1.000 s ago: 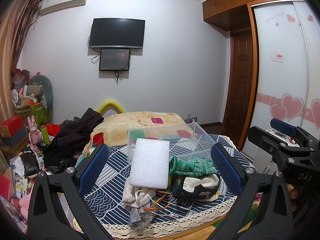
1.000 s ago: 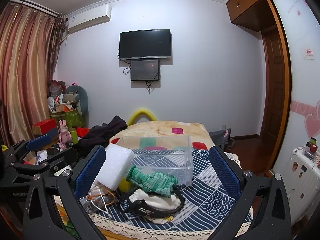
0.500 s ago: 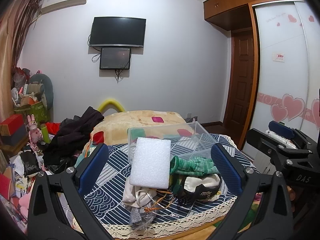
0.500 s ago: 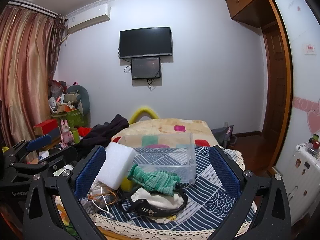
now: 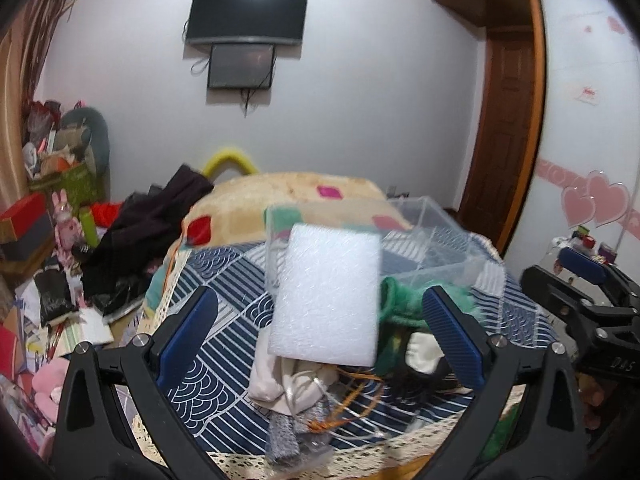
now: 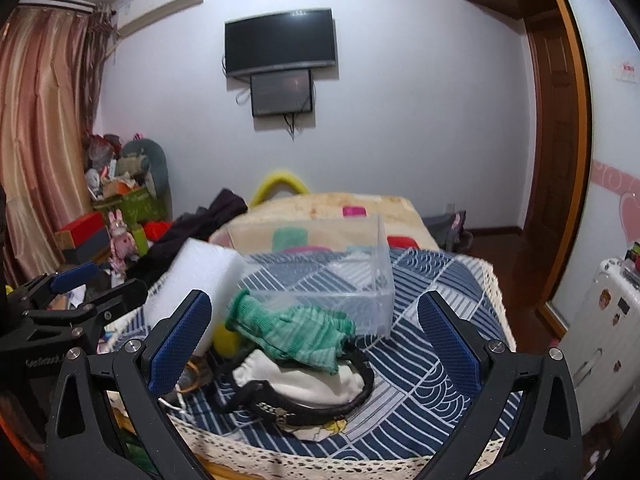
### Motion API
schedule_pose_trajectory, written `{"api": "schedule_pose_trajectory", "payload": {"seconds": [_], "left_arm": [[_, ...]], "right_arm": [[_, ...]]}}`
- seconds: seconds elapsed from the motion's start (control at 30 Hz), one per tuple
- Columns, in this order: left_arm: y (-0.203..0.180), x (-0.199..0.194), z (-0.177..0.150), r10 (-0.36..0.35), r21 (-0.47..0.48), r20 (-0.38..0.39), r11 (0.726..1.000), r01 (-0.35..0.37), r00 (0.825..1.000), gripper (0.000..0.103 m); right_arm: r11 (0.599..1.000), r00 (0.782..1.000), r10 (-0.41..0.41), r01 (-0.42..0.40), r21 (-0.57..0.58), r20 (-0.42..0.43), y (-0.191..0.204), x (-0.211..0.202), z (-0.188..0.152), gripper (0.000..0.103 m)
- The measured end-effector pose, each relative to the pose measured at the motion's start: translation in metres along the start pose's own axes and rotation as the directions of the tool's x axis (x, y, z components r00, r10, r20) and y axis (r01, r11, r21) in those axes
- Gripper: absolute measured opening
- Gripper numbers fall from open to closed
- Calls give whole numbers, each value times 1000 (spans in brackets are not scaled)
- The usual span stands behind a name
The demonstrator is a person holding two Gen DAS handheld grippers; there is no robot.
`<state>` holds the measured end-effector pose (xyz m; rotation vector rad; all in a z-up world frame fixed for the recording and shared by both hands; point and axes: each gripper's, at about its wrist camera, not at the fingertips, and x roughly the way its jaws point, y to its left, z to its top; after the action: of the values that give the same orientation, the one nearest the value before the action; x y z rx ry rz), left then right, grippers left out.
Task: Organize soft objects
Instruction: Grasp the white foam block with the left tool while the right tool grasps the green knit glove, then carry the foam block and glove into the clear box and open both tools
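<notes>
Both grippers wide, holding nothing, staged over the soft pile.

Left gripper (image 5: 320, 334): I read the jaws as spread wide, with the white foam block (image 5: 326, 296) dead ahead at 12 o'clock, propped on the beige cloth (image 5: 280, 376) and leaning on the clear bin (image 5: 432, 240), likely the drop target. Green glove (image 5: 396, 300) sits at 2 o'clock. Right gripper (image 6: 314, 344): jaws equally wide, glove (image 6: 296, 330) at 12 o'clock draped over the white pouch (image 6: 296, 380) with black strap (image 6: 304, 408), bin just behind. Foam at 10 o'clock. I'd judge the spread leaves room to straddle bulky items.
</notes>
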<state>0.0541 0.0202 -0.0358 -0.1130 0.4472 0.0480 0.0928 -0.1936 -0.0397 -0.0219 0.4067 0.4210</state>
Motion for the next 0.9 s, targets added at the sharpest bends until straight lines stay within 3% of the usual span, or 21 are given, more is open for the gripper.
{"api": "schedule_pose_trajectory", "payload": {"seconds": [0.27, 0.6, 0.67, 0.77, 0.9], "left_arm": [[12, 51, -2, -44, -16, -108, 999, 42, 993, 103], [16, 96, -17, -84, -32, -231, 996, 79, 969, 103], [20, 98, -19, -93, -50, -236, 995, 84, 967, 102], [23, 96, -21, -125, -70, -226, 991, 112, 966, 83], [20, 92, -20, -125, -62, -215, 991, 114, 968, 82]], "right_arm": [[999, 989, 43, -42, 9, -142, -2, 46, -5, 103], [995, 974, 84, -94, -37, -211, 3, 68, -20, 101], [995, 975, 82, -93, -42, -209, 2, 68, -20, 90], [994, 971, 78, -91, -51, -227, 0, 72, -21, 69], [994, 969, 95, -105, -33, -229, -1, 73, -21, 44]]}}
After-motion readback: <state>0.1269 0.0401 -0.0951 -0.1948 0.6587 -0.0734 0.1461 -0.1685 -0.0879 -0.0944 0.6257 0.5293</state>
